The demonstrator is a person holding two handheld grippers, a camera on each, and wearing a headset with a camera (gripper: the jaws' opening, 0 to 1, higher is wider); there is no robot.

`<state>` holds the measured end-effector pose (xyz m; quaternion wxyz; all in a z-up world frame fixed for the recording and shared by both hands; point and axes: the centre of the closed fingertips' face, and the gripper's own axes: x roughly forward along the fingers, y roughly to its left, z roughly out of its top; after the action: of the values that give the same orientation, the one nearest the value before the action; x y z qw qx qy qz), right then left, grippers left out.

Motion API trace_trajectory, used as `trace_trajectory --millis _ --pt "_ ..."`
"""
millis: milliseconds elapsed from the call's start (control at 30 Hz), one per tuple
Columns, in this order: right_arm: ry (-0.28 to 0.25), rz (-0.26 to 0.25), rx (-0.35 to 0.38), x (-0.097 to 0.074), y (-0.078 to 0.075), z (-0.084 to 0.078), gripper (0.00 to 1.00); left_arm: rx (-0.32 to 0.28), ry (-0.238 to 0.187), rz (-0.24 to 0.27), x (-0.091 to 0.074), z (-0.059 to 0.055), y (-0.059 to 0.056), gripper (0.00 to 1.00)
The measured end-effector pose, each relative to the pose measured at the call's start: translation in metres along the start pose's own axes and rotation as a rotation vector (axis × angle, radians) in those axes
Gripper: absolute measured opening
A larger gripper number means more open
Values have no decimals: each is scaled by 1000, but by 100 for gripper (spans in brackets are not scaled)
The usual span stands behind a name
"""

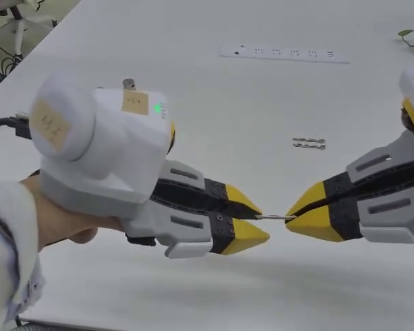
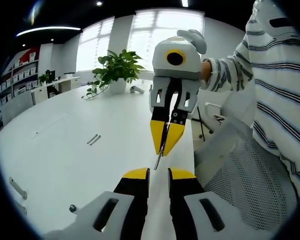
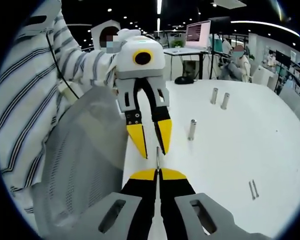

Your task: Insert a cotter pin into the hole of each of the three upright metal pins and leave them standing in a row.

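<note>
Left gripper (image 1: 263, 223): jaws spread, the pin's free end at their mouth; held level by a hand (image 1: 69, 224), aimed toward 3 o'clock. Right gripper (image 1: 288, 220): jaws pinching the cotter pin (image 1: 274, 218), long axis horizontal, tip toward 9 o'clock. Spare cotter pins (image 1: 309, 143): two, flat on the table, at 1 o'clock. Upright metal pins (image 3: 192, 129): three, standing beyond.

Head view down, close; gripper views face each other over table (image 1: 228, 103).
</note>
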<state>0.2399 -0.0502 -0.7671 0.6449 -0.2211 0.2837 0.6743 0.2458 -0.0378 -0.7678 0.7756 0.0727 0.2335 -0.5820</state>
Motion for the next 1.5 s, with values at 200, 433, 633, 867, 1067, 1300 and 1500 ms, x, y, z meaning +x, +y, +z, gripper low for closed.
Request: trace_trajectory --millis 200,433,633,867,1067,1300,1500 --pt "-12 -24 20 5 -6 -1 2 -13 -14 78 -13 -3 17 19" --pt "-8 -34 27 10 -11 -3 2 -52 -41 237 -38 -6 52 22" --pt "-6 -42 35 15 -16 -1 2 -60 -75 376 -63 -8 80 24" --pt "-2 -57 38 20 -24 0 2 -88 -53 466 -76 -27 101 24" --pt "4 -65 40 24 -32 0 2 -119 -12 479 -72 -49 104 24" --pt "17 -68 36 32 -45 1 2 -136 19 482 -61 -67 106 24" --pt "25 -66 24 42 -56 5 2 -161 41 465 -53 -76 107 24"
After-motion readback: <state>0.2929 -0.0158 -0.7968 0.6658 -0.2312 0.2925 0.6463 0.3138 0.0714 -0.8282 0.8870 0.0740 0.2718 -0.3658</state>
